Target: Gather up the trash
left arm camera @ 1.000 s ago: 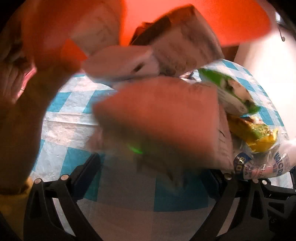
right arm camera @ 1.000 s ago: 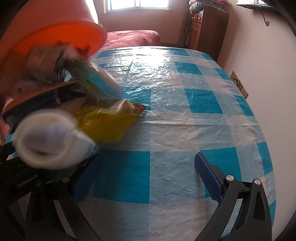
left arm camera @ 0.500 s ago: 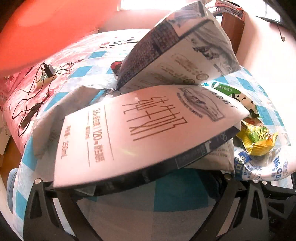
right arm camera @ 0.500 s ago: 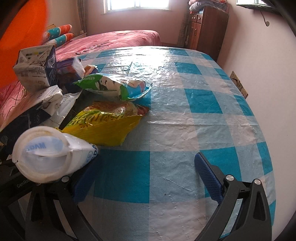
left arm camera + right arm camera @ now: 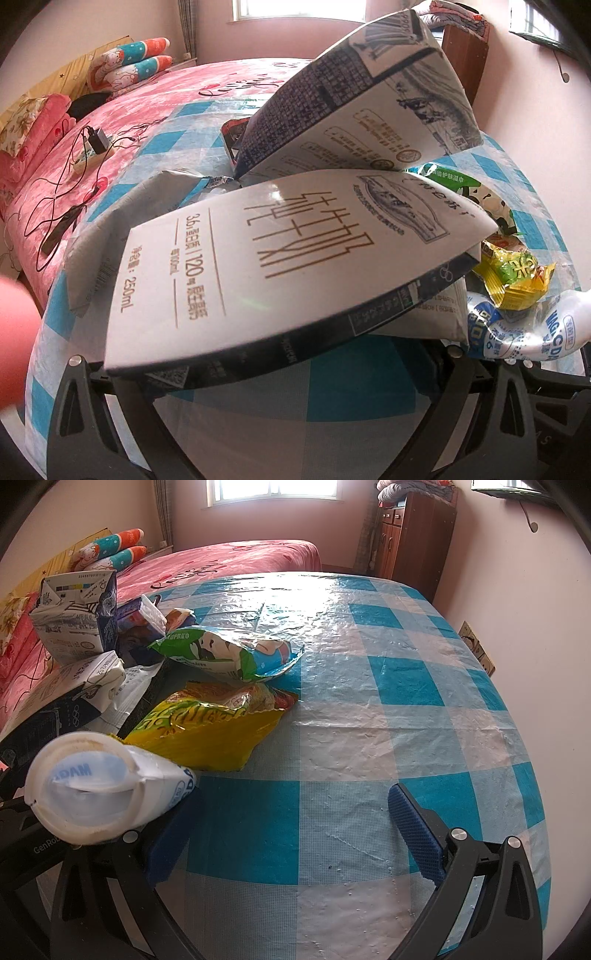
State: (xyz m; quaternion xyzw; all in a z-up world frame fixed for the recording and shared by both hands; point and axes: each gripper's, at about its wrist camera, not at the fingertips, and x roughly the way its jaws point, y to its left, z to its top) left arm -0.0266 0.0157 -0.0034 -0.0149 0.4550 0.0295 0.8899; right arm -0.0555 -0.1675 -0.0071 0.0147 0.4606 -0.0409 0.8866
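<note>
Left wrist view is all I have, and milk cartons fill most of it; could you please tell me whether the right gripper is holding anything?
Observer: No, the right gripper is open, with only the checked tablecloth between its fingers.
Operator: Thank you. What lies nearest to it?
Observer: A white bottle lies on its side right by its left finger.
Operator: And the yellow bag?
Observer: The yellow snack bag lies flat just beyond the bottle, with the green pack behind it.
</note>
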